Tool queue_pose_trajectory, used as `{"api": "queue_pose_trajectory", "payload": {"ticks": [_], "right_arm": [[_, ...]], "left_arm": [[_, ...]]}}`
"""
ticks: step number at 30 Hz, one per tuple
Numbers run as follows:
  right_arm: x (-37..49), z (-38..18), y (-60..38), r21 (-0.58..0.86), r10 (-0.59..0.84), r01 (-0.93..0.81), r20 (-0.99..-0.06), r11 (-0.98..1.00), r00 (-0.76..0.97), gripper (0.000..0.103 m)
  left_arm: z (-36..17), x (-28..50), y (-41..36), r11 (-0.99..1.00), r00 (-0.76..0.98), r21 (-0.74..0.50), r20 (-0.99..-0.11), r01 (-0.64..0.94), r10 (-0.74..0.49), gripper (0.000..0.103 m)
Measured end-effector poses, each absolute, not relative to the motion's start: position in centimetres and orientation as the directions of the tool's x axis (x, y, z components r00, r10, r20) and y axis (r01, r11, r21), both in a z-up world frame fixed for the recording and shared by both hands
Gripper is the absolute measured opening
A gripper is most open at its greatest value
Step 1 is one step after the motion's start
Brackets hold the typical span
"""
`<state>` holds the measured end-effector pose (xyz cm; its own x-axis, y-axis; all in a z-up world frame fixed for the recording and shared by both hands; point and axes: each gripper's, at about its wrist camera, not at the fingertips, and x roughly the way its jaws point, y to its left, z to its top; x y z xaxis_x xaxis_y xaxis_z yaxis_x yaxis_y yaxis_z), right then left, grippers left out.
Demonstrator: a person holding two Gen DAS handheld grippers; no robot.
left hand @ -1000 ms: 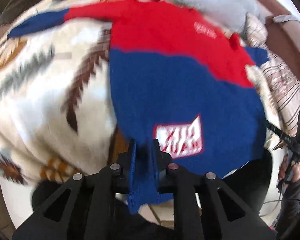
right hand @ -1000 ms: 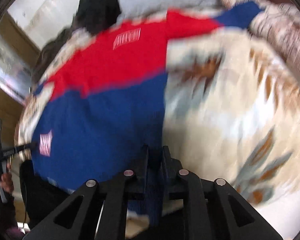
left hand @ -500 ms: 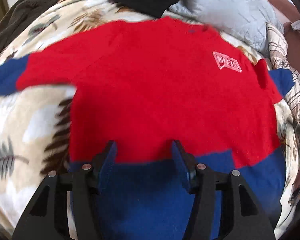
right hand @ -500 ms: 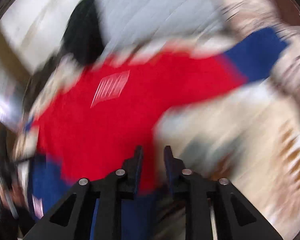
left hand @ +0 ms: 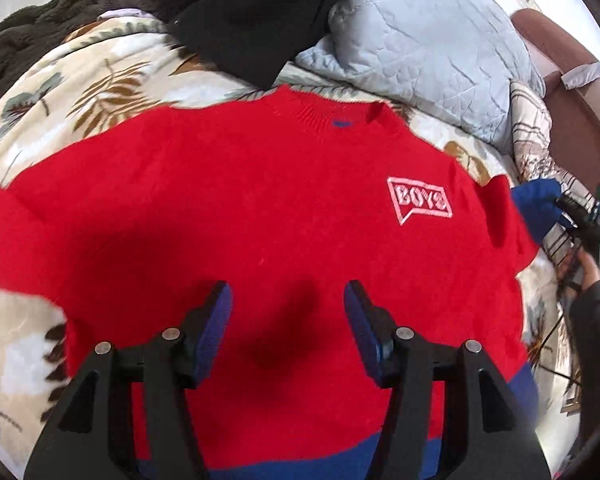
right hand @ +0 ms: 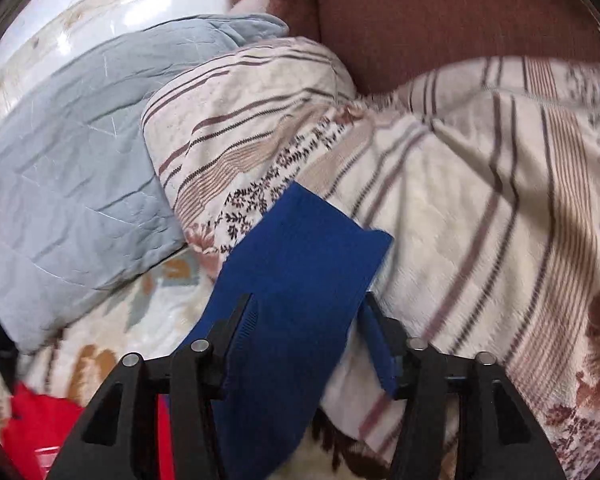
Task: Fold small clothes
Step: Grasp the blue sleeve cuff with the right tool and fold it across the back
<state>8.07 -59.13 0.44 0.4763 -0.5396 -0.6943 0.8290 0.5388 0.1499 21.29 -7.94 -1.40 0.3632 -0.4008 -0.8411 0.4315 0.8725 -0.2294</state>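
Your left gripper [left hand: 287, 320] hangs over the lower chest of the red sweater [left hand: 240, 216], its jaws spread wide with nothing between them. The knit beneath lies flat, so there is nothing here for it to pinch. The sweater is spread face up on the leaf-print blanket [left hand: 60, 96], collar away from you, blue hem band [left hand: 340, 466] nearest the camera and the white "BOYS" patch [left hand: 419, 201] on the far right chest. That layout probably serves a sleeves-in fold.

Your right gripper [right hand: 306, 340] sits at the blue cuff [right hand: 304, 264] of the right sleeve, jaws apart on either side of the cuff. The cloth runs between them, but they are not pressed in, so I judge it not yet gripped. The cuff has landed on the striped floral quilt [right hand: 460, 184], off the blanket, which is why it needs picking up and bringing across the body.

Farther back lie a pale blue quilted pillow [left hand: 428, 44], dark clothes [left hand: 252, 20] heaped beyond the collar, and a brown headboard [right hand: 440, 16].
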Motion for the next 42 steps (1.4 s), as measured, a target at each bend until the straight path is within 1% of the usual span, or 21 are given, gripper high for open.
{"api": "queue_pose_trajectory", "payload": {"ticks": [1,3,4,5,6,7,10,12,13,14,16,18,19,20,21,25,31,36,42], "right_arm": [[7.6,1.0,-59.5,0.185,-0.516,0.816,-0.694,0.547,0.502,0.006],[6.5,2.8,-60.2,0.242,-0.522,0.808,-0.657,0.537,0.544,0.005],[5.4,4.1,-60.8,0.271,-0.549,0.805,-0.615,0.528,0.567,0.004],[4.3,4.9,-61.1,0.287,-0.574,0.808,-0.585,0.515,0.573,0.004],[3.0,5.5,-61.6,0.301,-0.598,0.816,-0.564,0.494,0.57,0.004],[1.8,5.5,-62.4,0.316,-0.607,0.825,-0.563,0.468,0.561,0.004],[-0.3,3.4,-64.8,0.323,-0.58,0.868,-0.649,0.377,0.493,0.004],[-1.5,3.0,-65.0,0.395,-0.551,0.834,-0.627,0.384,0.551,0.004],[-1.9,3.2,-64.9,0.43,-0.544,0.815,-0.606,0.389,0.58,0.007],[-2.1,3.3,-64.9,0.446,-0.54,0.808,-0.6,0.386,0.59,0.009],[-2.1,3.2,-64.9,0.439,-0.544,0.821,-0.615,0.366,0.571,0.011],[-1.2,3.0,-65.2,0.396,-0.535,0.838,-0.646,0.375,0.545,0.011],[-0.5,3.2,-65.2,0.365,-0.528,0.841,-0.659,0.399,0.537,0.009],[-0.1,3.4,-65.1,0.348,-0.522,0.838,-0.663,0.419,0.537,0.005],[0.0,3.7,-64.7,0.345,-0.519,0.831,-0.657,0.437,0.546,0.005],[-0.1,5.8,-61.9,0.366,-0.507,0.776,-0.6,0.515,0.619,0.005],[2.1,8.6,-55.5,0.369,-0.411,0.657,-0.555,0.658,0.723,0.005],[4.9,8.8,-48.7,0.379,-0.283,0.538,-0.552,0.753,0.784,0.005],[9.3,7.6,-40.1,0.383,-0.122,0.402,-0.581,0.832,0.805,0.005]], "left_arm": [[-1.3,21.4,-7.8,0.871,0.367,-0.238,-0.836,0.43,-0.409,0.057],[-1.0,21.7,-7.4,0.87,0.381,-0.246,-0.824,0.428,-0.42,0.057],[-1.0,21.9,-7.2,0.875,0.397,-0.236,-0.819,0.422,-0.413,0.058],[-1.0,22.1,-6.9,0.884,0.415,-0.221,-0.818,0.413,-0.399,0.059],[-1.0,22.4,-6.6,0.895,0.432,-0.204,-0.819,0.397,-0.378,0.062],[-1.3,22.9,-6.2,0.905,0.441,-0.194,-0.822,0.378,-0.36,0.063],[-3.2,24.3,-5.6,0.923,0.403,-0.204,-0.853,0.327,-0.332,0.063],[-3.7,24.2,-5.6,0.924,0.417,-0.19,-0.849,0.332,-0.325,0.064],[-3.5,23.9,-5.8,0.922,0.425,-0.177,-0.846,0.345,-0.322,0.068],[-3.5,23.7,-6.1,0.919,0.423,-0.169,-0.848,0.356,-0.319,0.07],[-3.4,23.4,-6.5,0.917,0.425,-0.158,-0.848,0.367,-0.316,0.072],[-3.4,23.3,-6.5,0.915,0.426,-0.158,-0.846,0.371,-0.319,0.072],[-3.4,23.4,-6.5,0.916,0.424,-0.162,-0.847,0.368,-0.32,0.072],[-3.3,23.4,-6.4,0.915,0.422,-0.171,-0.846,0.365,-0.326,0.072],[-3.3,23.5,-6.2,0.915,0.418,-0.182,-0.845,0.36,-0.333,0.072],[-3.2,23.9,-5.6,0.913,0.399,-0.233,-0.843,0.335,-0.361,0.072],[-3.0,23.8,-5.2,0.908,0.376,-0.264,-0.845,0.326,-0.38,0.072],[-2.8,24.0,-4.7,0.902,0.354,-0.294,-0.846,0.316,-0.4,0.072],[-2.4,24.7,-3.5,0.898,0.322,-0.333,-0.849,0.287,-0.418,0.072]]}}
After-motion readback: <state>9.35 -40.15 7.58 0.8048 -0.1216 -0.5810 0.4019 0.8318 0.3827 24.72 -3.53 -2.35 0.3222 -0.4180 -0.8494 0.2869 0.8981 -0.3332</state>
